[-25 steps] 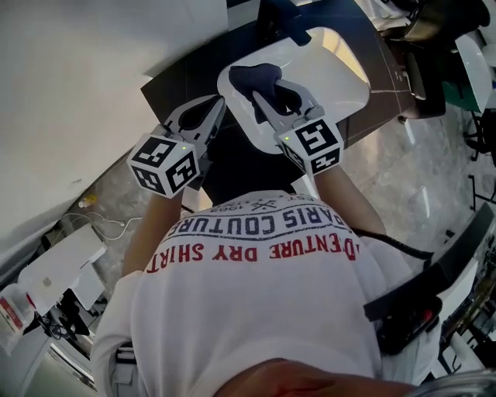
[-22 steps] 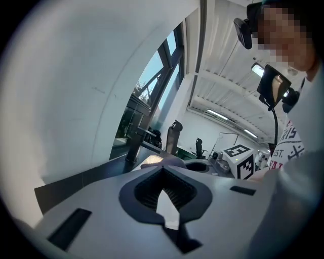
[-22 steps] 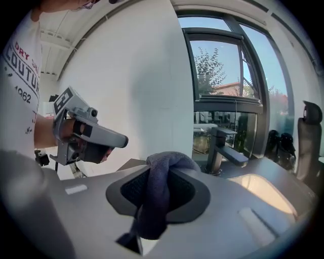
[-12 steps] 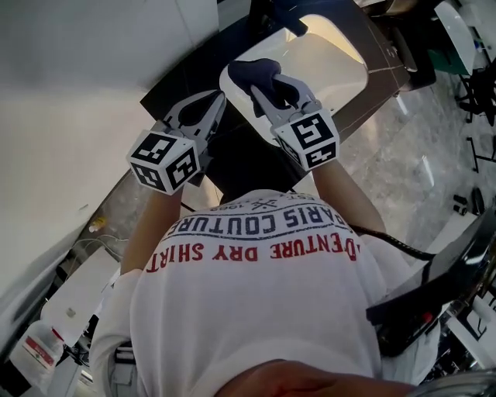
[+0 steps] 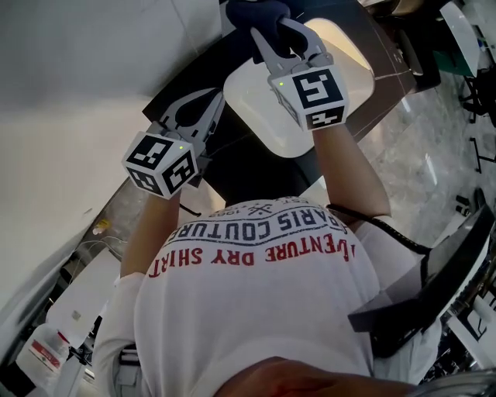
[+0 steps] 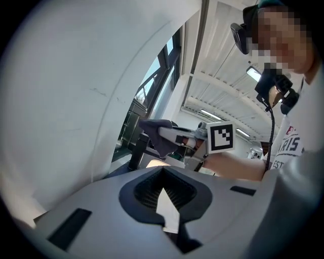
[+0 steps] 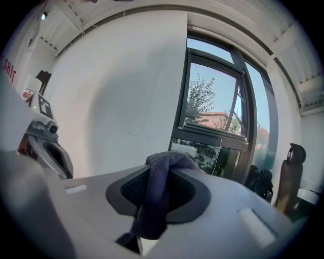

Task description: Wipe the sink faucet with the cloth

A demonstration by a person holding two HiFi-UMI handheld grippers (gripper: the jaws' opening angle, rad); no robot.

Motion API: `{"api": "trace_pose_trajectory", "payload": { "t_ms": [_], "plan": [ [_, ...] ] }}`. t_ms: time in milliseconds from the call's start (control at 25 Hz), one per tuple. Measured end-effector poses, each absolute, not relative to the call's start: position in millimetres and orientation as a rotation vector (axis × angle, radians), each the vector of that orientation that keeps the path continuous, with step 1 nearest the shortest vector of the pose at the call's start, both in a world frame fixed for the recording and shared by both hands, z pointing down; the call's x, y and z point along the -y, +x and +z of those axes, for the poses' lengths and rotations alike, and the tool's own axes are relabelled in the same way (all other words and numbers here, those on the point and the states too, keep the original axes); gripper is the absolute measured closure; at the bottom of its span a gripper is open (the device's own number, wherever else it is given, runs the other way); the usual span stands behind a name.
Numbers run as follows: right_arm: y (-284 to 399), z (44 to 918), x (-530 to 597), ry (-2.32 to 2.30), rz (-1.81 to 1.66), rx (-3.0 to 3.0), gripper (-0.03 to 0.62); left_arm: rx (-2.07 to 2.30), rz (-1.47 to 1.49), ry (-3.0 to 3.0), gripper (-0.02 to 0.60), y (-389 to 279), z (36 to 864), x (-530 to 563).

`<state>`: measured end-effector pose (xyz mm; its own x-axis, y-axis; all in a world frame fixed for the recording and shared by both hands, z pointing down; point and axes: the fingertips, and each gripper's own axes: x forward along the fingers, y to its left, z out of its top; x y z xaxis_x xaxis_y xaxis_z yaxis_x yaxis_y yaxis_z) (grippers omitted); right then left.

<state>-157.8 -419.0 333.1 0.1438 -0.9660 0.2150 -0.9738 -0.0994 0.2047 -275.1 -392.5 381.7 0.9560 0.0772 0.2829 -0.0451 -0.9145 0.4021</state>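
Note:
My right gripper is shut on a dark blue cloth and is raised over the far rim of the white sink. In the right gripper view the cloth hangs bunched between the jaws, which face a white wall and a window. My left gripper hovers over the dark counter left of the sink, shut and empty. From the left gripper view the cloth hangs close beside a dark upright faucet; whether they touch I cannot tell.
A pale wall runs close along the left of the counter. In the right gripper view a dark bottle stands at the right by the window. Desks, cables and chairs fill the floor around the person.
My right gripper has carried the cloth up out of the sink basin toward its far edge. The left gripper has barely moved.

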Motion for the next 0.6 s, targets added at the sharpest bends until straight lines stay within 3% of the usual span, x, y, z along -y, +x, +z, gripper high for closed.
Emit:
{"api": "trace_pose_trajectory", "payload": {
  "t_ms": [600],
  "plan": [
    [-91.7, 394.0, 460.3, 2.266, 0.089, 1.642, 0.522, -0.029, 0.434, 2.672, 0.581, -263.0, 402.6, 404.1]
  ]
}}
